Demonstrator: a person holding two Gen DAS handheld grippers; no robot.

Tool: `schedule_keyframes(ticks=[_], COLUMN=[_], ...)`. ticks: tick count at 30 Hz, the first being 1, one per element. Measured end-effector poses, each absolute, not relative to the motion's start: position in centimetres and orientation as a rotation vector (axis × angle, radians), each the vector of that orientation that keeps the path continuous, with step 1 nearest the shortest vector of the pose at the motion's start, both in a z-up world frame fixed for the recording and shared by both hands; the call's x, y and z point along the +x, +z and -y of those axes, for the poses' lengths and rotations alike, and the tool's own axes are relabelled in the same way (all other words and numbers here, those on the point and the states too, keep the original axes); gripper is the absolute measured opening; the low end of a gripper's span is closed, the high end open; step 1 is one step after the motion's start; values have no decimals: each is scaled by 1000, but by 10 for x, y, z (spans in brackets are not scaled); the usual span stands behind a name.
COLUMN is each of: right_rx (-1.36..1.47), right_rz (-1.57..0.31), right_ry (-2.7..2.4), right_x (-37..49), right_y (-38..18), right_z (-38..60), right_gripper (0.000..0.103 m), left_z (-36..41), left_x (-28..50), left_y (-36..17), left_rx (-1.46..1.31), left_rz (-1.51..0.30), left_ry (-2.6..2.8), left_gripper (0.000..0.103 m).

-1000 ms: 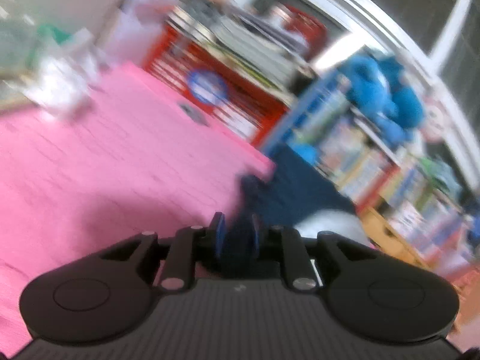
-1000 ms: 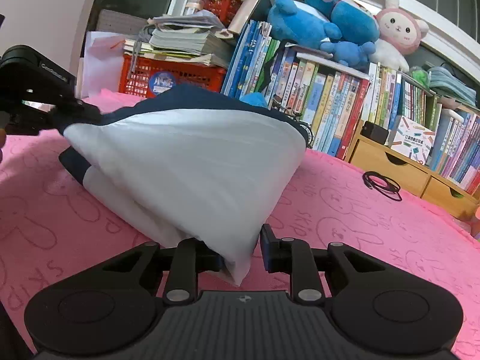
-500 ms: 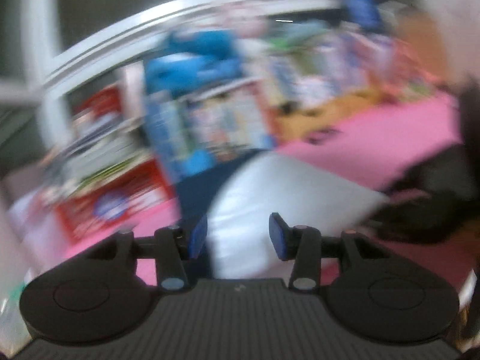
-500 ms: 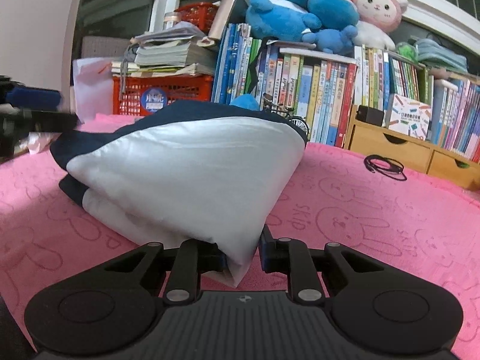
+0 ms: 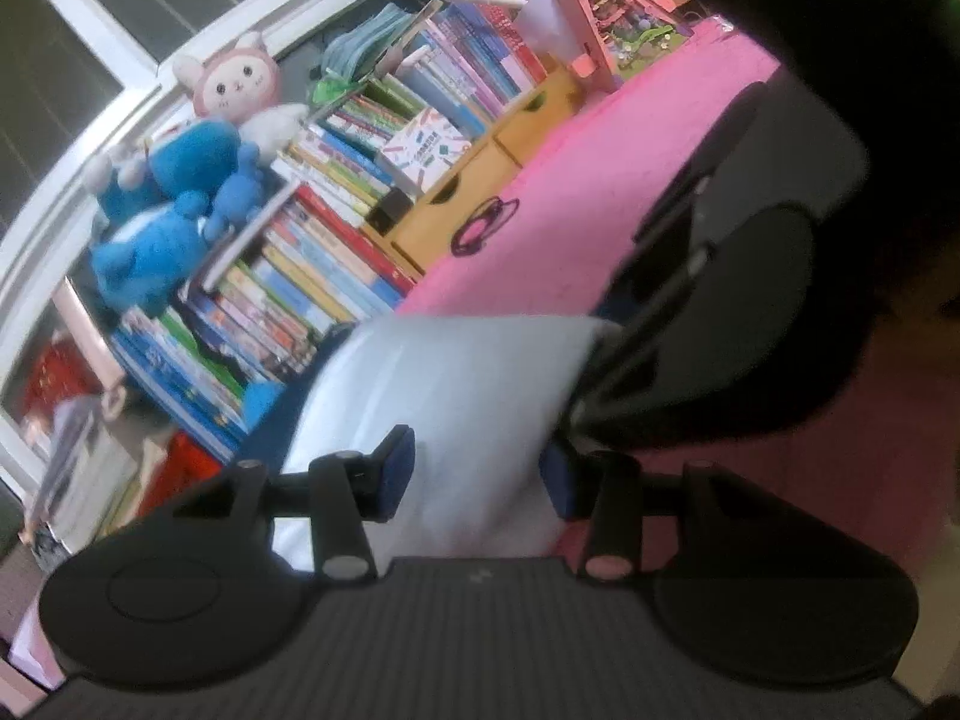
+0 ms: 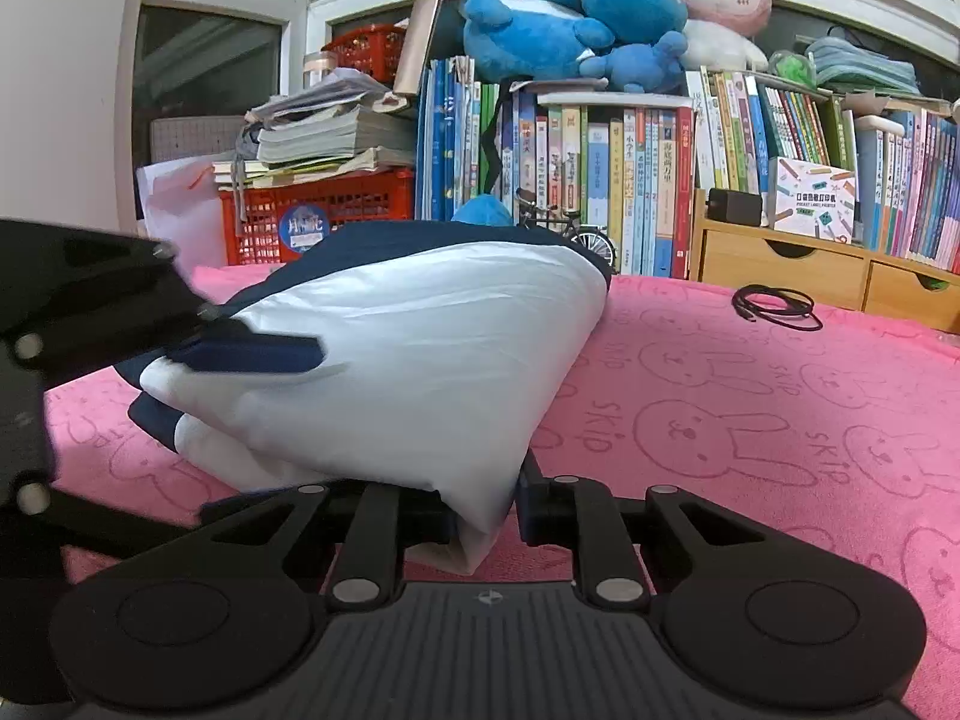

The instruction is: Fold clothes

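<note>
Garment (image 6: 408,354) already folded into a thick bundle on pink cloth (image 6: 750,420). Right gripper (image 6: 486,510) clenched on near corner; left gripper (image 5: 474,474) released, straddling far edge. Final tidying left.

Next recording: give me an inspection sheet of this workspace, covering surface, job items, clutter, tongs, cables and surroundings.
Surface: pink towel with rabbit outlines and "SKIP" lettering.
Job's things: one white and navy garment, folded into a bundle, lying on the towel.
Clutter: nothing seen loose on the towel besides the cable.
Tongs: right tongs shut on the garment's near corner; left tongs open, jaws just opened, straddling the garment without pressing it.
Cables: a coiled black cable on the towel near the wooden drawers.
Surroundings: books, plush toys, red basket behind.
</note>
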State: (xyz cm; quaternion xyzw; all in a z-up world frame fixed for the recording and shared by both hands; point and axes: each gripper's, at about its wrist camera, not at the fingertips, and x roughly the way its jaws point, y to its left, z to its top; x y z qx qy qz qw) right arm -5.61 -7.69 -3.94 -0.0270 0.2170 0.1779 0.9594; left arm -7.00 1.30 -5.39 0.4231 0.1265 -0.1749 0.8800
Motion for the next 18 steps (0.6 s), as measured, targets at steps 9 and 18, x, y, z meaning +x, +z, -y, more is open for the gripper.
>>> schedule_keyframes(ticks=[9, 18], right_rx=[-61, -68], right_rz=[-433, -447], right_ry=[327, 272], right_x=[-57, -54], right_y=[-38, -38], right_z=[77, 82], right_gripper=[17, 16], left_z=[-13, -55], left_x=[-60, -55], left_y=[-59, -60], left_rx=[892, 862], left_rz=[-270, -382], left_ry=[-272, -134], left_gripper=[14, 13])
